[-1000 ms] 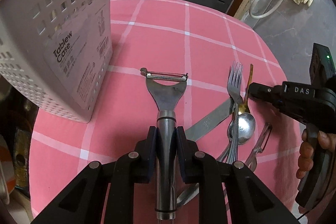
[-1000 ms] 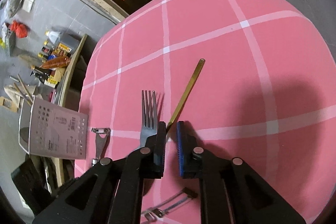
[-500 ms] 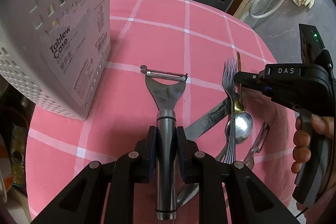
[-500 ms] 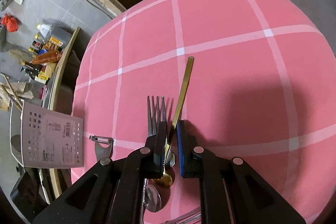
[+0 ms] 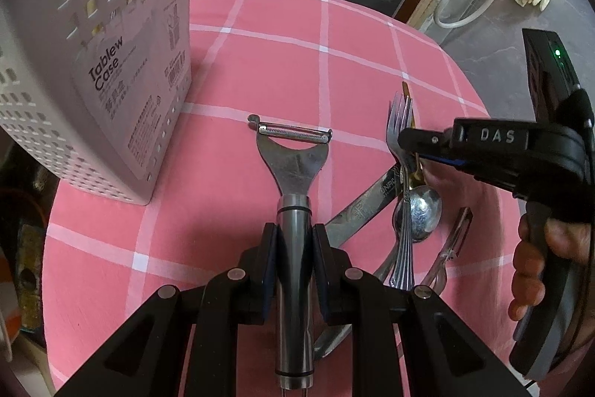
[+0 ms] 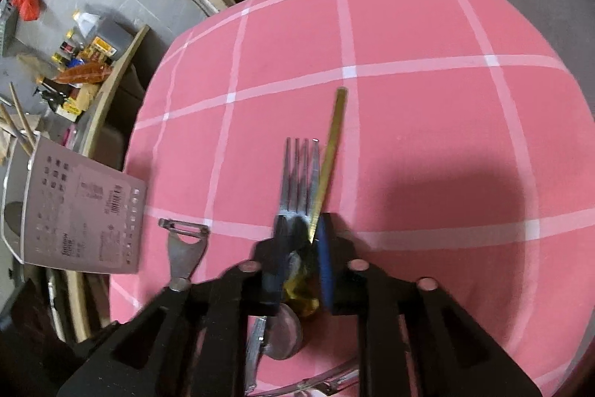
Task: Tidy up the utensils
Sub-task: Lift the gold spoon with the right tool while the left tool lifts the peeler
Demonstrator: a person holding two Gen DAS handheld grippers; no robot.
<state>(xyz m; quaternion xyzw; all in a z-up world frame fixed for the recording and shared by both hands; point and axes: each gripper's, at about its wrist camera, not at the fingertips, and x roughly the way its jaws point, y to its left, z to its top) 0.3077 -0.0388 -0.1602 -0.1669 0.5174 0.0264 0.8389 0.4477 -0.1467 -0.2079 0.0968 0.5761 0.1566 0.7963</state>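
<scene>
Steel peeler with a round handle point(image 5: 293, 211) is clamped in the left gripper point(image 5: 293, 244) above the pink checked desk point(image 5: 260, 62). The right gripper point(image 6: 301, 259) has just been closing; its fingers are pinched on the gold spoon's thin handle point(image 6: 331, 151) beside the steel fork point(image 6: 299, 181). Both are judged ready for lifting toward the white perforated caddy point(image 5: 93, 69).

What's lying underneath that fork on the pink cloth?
Under the fork lie a knife and a silver spoon, with a gold spoon beside it. Lower down, the left gripper covers the pile, so more cannot be seen.
</scene>
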